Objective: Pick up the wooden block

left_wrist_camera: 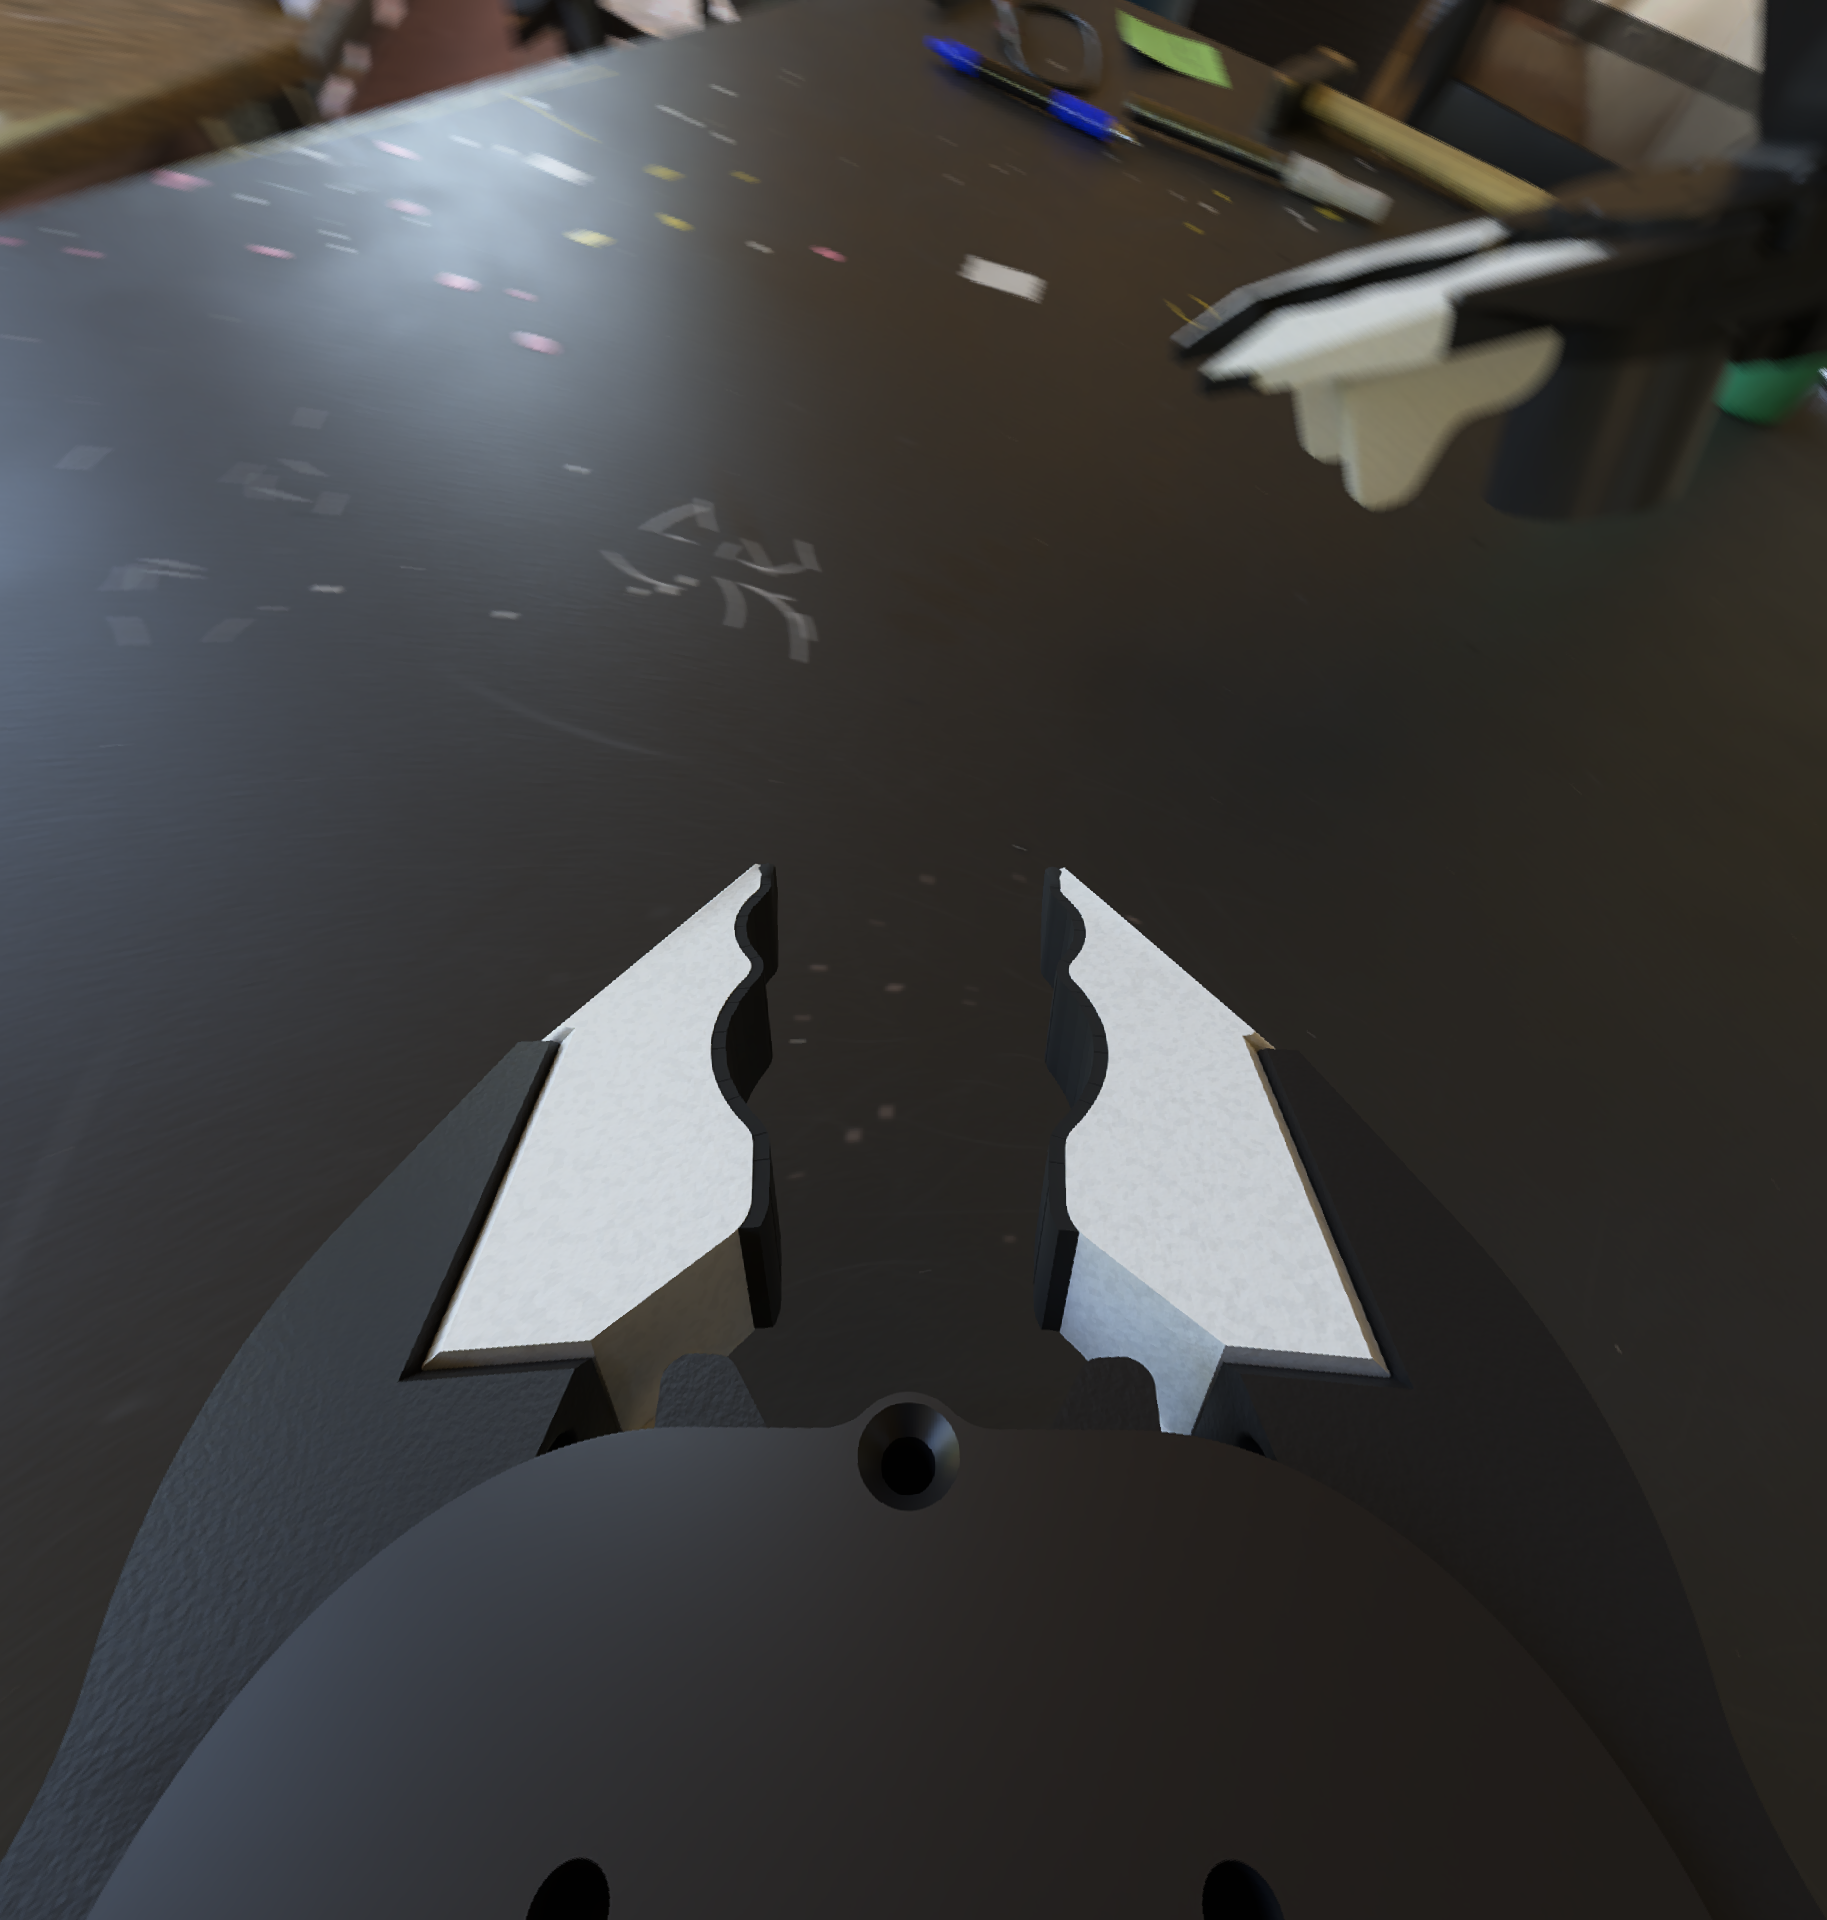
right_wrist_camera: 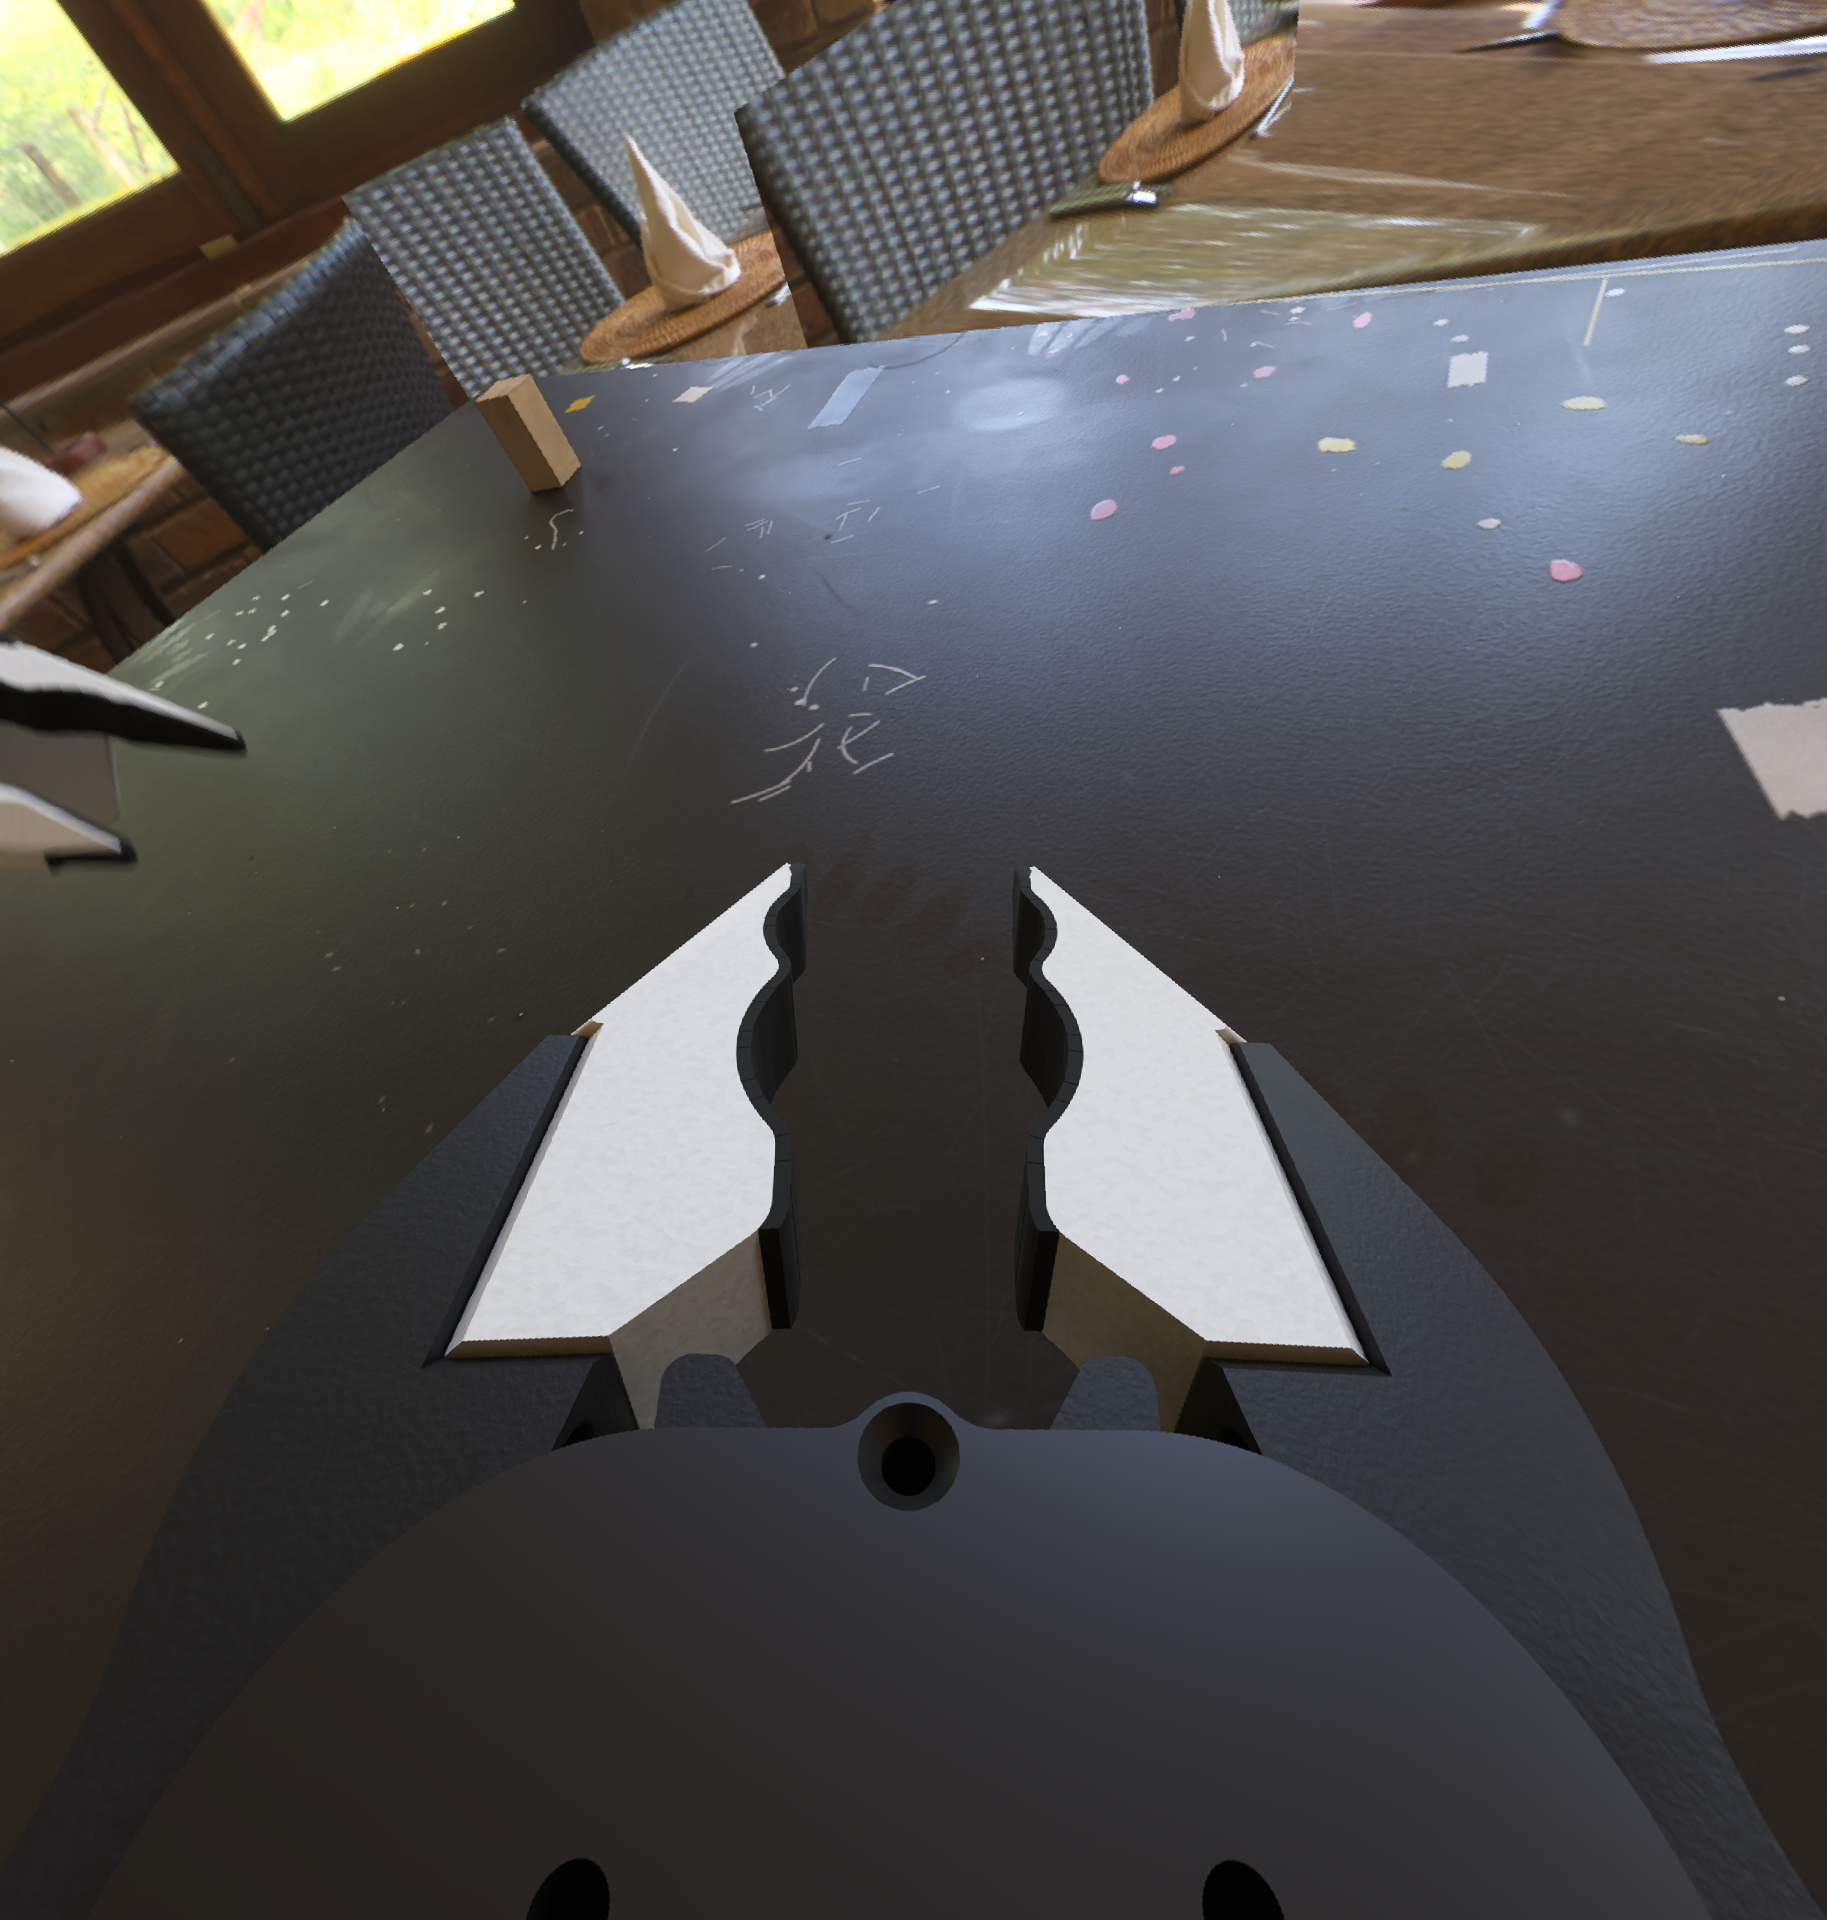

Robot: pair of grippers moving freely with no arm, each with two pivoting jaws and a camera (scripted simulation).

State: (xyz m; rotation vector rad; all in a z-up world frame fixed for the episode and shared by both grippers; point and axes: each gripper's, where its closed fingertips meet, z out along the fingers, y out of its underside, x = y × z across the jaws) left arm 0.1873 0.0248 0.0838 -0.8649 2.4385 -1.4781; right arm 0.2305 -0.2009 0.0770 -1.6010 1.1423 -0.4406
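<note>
Left wrist view: the left claw (left_wrist_camera: 909, 883) hangs over the dark table (left_wrist_camera: 369, 831), its fingers spread apart with only bare tabletop between them; it is released and grips nothing. At the upper right of the frame the right claw (left_wrist_camera: 1304, 343) shows side-on above the table. Along the top edge lie a blue pen (left_wrist_camera: 1023, 88), a green note (left_wrist_camera: 1174, 47) and what looks like a hammer (left_wrist_camera: 1408, 145), though the blur there makes that uncertain. The wooden block does not appear in this view.

Right wrist view: the right claw (right_wrist_camera: 909, 883) is likewise released, fingers parted over bare table (right_wrist_camera: 1408, 935). The wooden block (right_wrist_camera: 527, 431) stands at the table's far edge, upper left of the frame, well apart from both claws. A strip of tape (right_wrist_camera: 1802, 769) lies at the right edge. The left claw (right_wrist_camera: 67, 769) enters at the left edge. Woven chairs (right_wrist_camera: 940, 145) stand beyond the table.
</note>
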